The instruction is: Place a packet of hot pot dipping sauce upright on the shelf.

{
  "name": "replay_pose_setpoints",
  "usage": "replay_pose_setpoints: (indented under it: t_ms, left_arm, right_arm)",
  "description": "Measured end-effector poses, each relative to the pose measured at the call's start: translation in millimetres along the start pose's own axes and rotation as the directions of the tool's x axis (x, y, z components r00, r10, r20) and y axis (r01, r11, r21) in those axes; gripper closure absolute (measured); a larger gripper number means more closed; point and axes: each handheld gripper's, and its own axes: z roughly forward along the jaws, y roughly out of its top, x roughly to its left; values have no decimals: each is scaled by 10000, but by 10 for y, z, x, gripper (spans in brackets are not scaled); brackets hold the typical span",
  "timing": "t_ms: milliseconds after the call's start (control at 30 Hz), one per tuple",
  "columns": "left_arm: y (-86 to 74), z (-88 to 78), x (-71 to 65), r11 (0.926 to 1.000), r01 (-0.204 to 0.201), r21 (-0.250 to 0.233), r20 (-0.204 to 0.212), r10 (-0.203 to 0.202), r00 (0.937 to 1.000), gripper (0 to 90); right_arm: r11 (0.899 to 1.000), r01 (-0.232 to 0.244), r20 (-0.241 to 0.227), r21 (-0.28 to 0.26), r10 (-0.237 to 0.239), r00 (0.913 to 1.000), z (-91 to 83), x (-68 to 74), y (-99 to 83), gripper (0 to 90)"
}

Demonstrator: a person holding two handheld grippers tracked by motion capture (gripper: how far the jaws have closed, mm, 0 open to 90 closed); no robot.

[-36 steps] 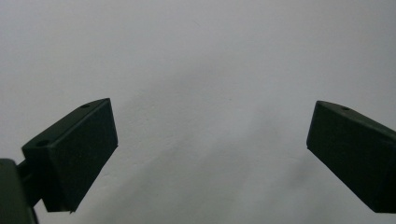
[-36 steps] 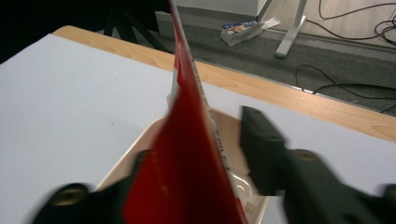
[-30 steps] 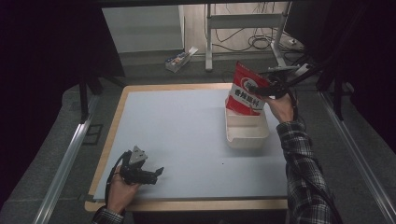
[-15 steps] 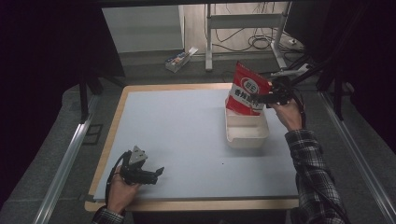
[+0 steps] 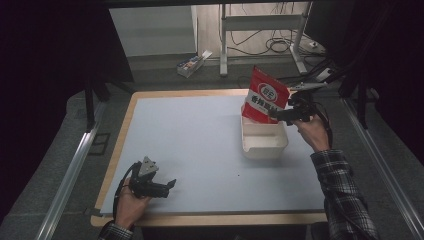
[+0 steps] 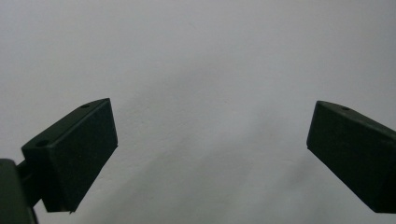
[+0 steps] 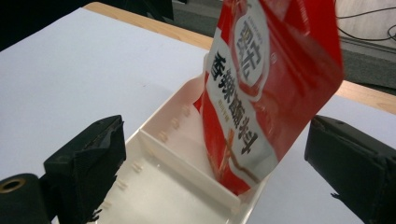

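Observation:
A red snack bag [image 5: 264, 99] [image 7: 266, 84] stands tilted in the far compartment of a white divided tray [image 5: 263, 149] [image 7: 154, 140] at the table's right. My right gripper [image 5: 278, 116] [image 7: 217, 135] hovers just right of the bag. Its jaws have just been opening and now stand wide, one on each side of the bag without touching it. My left gripper [image 5: 170, 185] [image 6: 210, 135] rests open near the front left edge, with bare white table between its jaws.
The white mat [image 5: 190, 135] has a wooden border [image 5: 120, 135]. Metal rails [image 5: 65, 185] run along both sides. Behind the table, a small box [image 5: 192, 62], desk legs and cables [image 5: 280, 45] lie on the floor.
The right gripper's jaws have opened and let go of the red bag, and the hand has drawn back to the right. The bag stays standing in the tray. The left gripper has not moved.

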Motion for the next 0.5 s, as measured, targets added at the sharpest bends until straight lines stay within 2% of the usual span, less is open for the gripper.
replay_pose_setpoints:
  t_ms: [500]
  left_arm:
    - [7, -2, -11, 10000, -9, -69, 133, 10, 9999, 17]
  right_arm:
    - [9991, 420, -132, 65, -419, 9990, -195, 215, -222, 48]
